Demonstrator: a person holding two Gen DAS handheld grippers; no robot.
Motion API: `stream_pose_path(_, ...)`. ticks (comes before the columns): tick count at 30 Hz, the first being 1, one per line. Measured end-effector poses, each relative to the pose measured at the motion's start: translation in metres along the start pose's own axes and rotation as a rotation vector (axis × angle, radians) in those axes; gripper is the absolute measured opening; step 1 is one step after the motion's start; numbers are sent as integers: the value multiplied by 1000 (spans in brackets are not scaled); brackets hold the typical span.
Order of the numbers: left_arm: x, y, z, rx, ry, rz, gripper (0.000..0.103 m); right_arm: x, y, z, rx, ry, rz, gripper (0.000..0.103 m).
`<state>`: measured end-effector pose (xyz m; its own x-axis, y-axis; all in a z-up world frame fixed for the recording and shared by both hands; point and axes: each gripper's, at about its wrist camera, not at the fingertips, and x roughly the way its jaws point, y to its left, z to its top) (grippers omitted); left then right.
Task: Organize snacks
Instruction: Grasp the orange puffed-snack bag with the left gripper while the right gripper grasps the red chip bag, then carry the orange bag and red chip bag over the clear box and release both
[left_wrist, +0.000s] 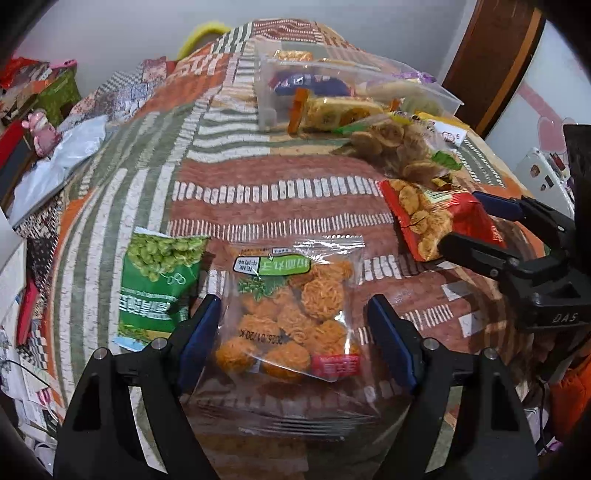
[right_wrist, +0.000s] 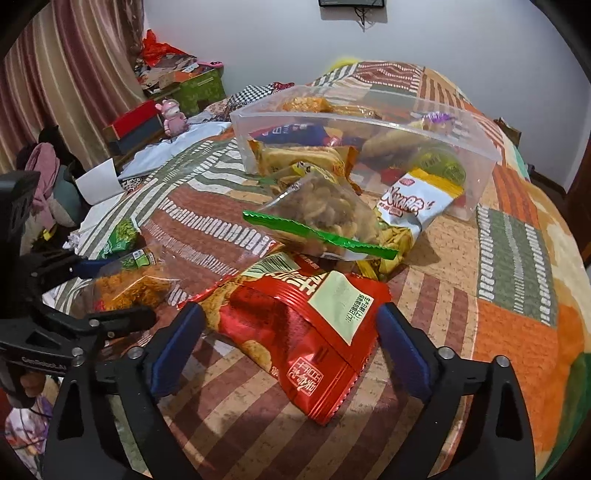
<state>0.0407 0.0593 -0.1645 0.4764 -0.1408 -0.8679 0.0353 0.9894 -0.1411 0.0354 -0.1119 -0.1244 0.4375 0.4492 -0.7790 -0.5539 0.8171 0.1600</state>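
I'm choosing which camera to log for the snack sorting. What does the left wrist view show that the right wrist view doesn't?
Only the left wrist view: the green pea packet's front and a door frame. Only the right wrist view: striped curtains and a white-and-yellow packet. Both: the clear bin, the red packet between the open right gripper, and the orange-ball bag between the open left gripper.

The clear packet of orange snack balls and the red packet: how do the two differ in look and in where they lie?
1. The clear packet is see-through, its orange balls visible; the red packet is opaque foil with printed crackers.
2. The clear packet lies flat beside a green pea packet; the red packet is crumpled, near the snack pile by the clear bin.
3. The clear packet sits between the open left tool, the red between the open right tool.

Both rest on the patterned cloth, outside the bin.
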Motion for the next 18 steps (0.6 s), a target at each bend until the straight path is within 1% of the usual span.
stream_pose_path(3, 3, 6, 0, -32, -1, -24, 81, 4, -1, -1, 8, 8, 12, 101)
stream_pose_path(5, 3, 6, 0, -32, -12, -20, 80, 6, 2, 0, -1, 10, 11, 102)
stream_pose_path(7, 3, 4, -1, -23, -25, -5, 75, 7, 4, 0, -11, 12, 10, 100)
stream_pose_path(8, 3, 3, 0, -17, -29, -1, 70, 7, 4, 1, -11, 10, 10, 99)
stream_pose_path(9, 3, 2, 0, -11, -32, -4, 68, 7, 4, 1, -11, 8, 10, 96)
stream_pose_path(10, 3, 3, 1, -11, -34, -5, 67, 6, 4, 1, -11, 4, 11, 90)
stream_pose_path(12, 3, 3, 0, -11, -38, -6, 64, 5, 3, 1, -10, 3, 22, 85)
stream_pose_path(13, 2, 4, 1, -12, -40, -5, 63, 4, 2, 1, -7, 1, 26, 81)
stream_pose_path(17, 0, 5, 3, -30, -48, -13, 61, 2, -1, 1, 1, -5, 38, 74)
stream_pose_path(18, -1, 6, 4, -35, -52, -13, 60, 1, -1, 1, 0, -7, 35, 67)
